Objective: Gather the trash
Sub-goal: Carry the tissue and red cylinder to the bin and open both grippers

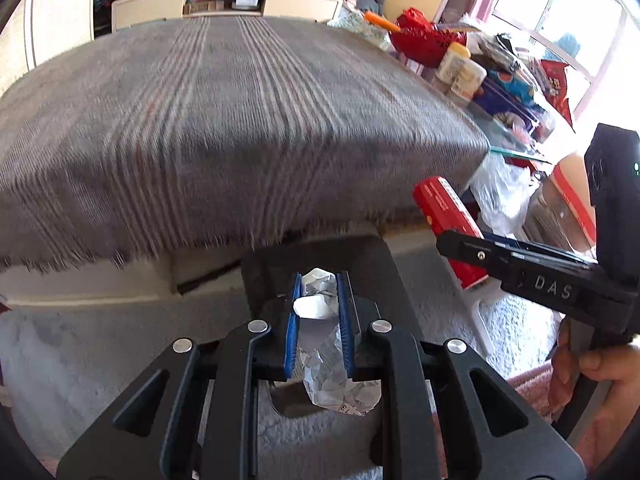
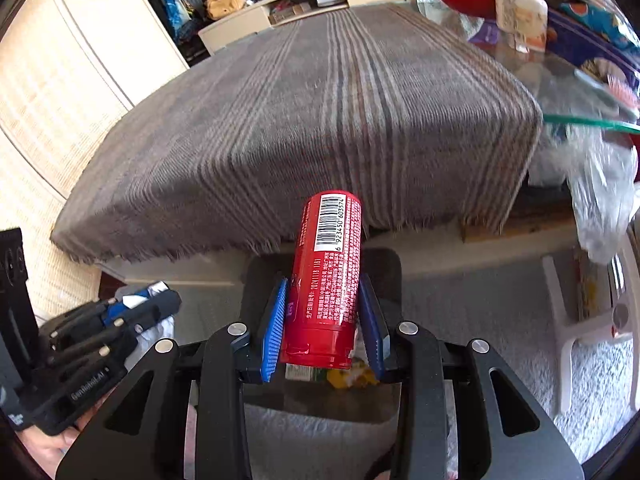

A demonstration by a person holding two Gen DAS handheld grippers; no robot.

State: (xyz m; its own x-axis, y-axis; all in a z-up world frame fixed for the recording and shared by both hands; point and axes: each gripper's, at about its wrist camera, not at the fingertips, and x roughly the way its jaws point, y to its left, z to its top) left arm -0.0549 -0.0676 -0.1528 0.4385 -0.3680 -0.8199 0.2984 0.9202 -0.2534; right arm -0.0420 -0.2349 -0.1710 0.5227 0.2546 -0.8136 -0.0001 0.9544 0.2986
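Note:
My left gripper (image 1: 319,280) is shut on a crumpled wad of silvery-white paper (image 1: 324,344), which hangs out below the blue pads. My right gripper (image 2: 325,284) is shut on a red cylindrical can (image 2: 326,280) with a barcode, held lengthwise between its blue pads. Both hang over a dark bin (image 2: 384,268) on the carpet in front of the table; some coloured wrappers (image 2: 344,374) lie inside it. The left wrist view shows the right gripper (image 1: 452,236) with the red can (image 1: 444,216) at right. The right wrist view has the left gripper (image 2: 156,300) at lower left.
A low table draped in a grey striped cloth (image 1: 224,128) fills the view ahead. Its glass right end (image 2: 560,80) is crowded with a red bag (image 1: 420,40), tubs and packets. A clear plastic bag (image 2: 600,200) hangs at right. A white stool (image 2: 576,328) stands on the pale carpet.

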